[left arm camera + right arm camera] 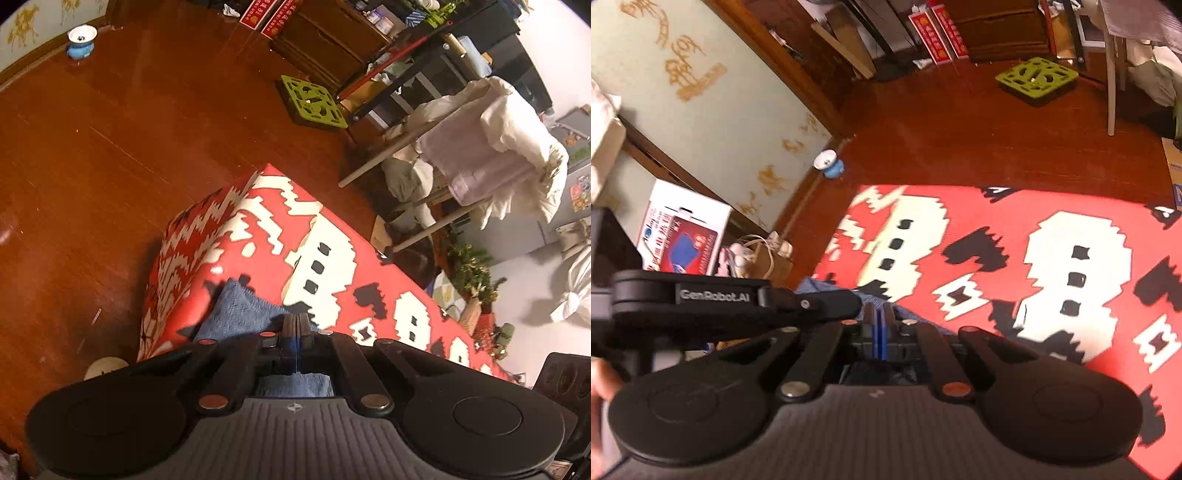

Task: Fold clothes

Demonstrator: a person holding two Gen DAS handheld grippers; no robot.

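A blue denim garment (pixel 240 310) hangs over the near corner of a table draped in a red, white and black patterned cloth (pixel 332 240). My left gripper (pixel 296 317) is shut on the denim, which runs between its fingers and down under its body. In the right wrist view my right gripper (pixel 879 314) is also shut, with dark blue denim (pixel 875 373) bunched under the fingers and a strip of it (pixel 816 286) showing past them on the patterned cloth (pixel 997 229). The left gripper's body (pixel 720 299) sits close on its left, held by a hand (pixel 598 384).
Dark wooden floor (pixel 92 166) surrounds the table. On it stand a blue and white pot (pixel 81 44), a green perforated stool (pixel 314 101) and a chair with white cloths (pixel 498 155). A white box (pixel 683 229) and cables (pixel 750 251) lie by the wall.
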